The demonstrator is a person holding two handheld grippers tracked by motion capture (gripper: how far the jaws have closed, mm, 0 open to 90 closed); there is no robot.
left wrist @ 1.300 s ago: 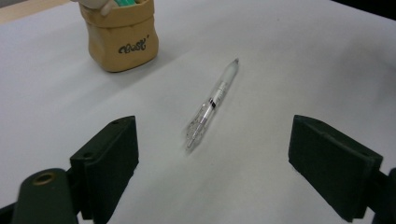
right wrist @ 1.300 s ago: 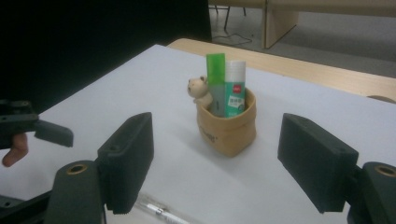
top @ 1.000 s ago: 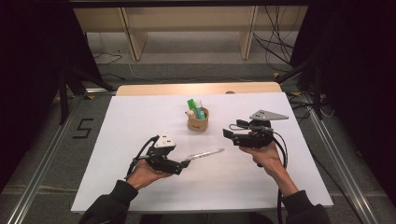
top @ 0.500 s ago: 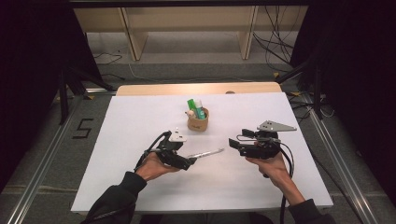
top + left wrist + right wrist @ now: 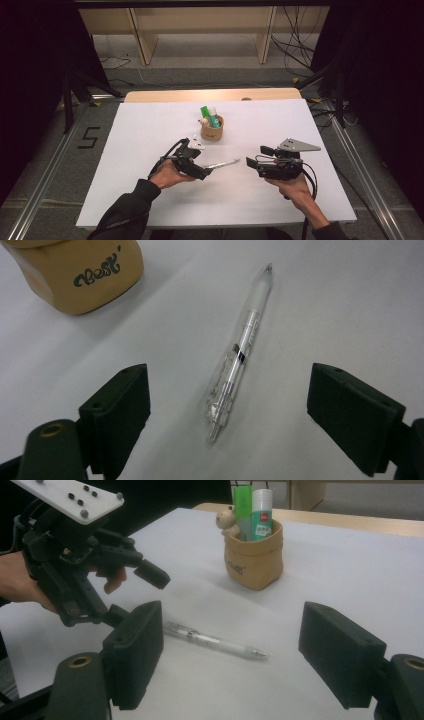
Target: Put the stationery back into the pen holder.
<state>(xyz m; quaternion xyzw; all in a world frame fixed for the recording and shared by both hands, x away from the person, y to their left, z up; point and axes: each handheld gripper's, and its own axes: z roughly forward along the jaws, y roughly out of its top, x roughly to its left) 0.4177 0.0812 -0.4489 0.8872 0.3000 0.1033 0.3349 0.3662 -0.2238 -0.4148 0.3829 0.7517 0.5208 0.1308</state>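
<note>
A clear white pen [image 5: 222, 163] lies flat on the white table, apart from both grippers. My left gripper [image 5: 206, 172] is open; in the left gripper view the pen [image 5: 240, 347] lies on the sheet between and beyond its wide-spread jaws, touching neither. My right gripper [image 5: 251, 163] is open too and faces the pen's tip from the right. In the right gripper view the pen [image 5: 215, 641] lies just past its jaws, with the left gripper [image 5: 137, 595] behind it. A tan cup [image 5: 212, 131] stands beyond the pen.
The tan cup [image 5: 252, 555] holds a green marker [image 5: 242, 505], a white glue stick [image 5: 261, 507] and a small wooden figure [image 5: 227, 520]. The white sheet [image 5: 150, 130] covers the table; a wooden strip [image 5: 210, 95] runs along its far edge.
My right gripper has come down and nearer to the front, level with the pen. My left gripper has edged right toward the pen. The pen has hardly moved.
</note>
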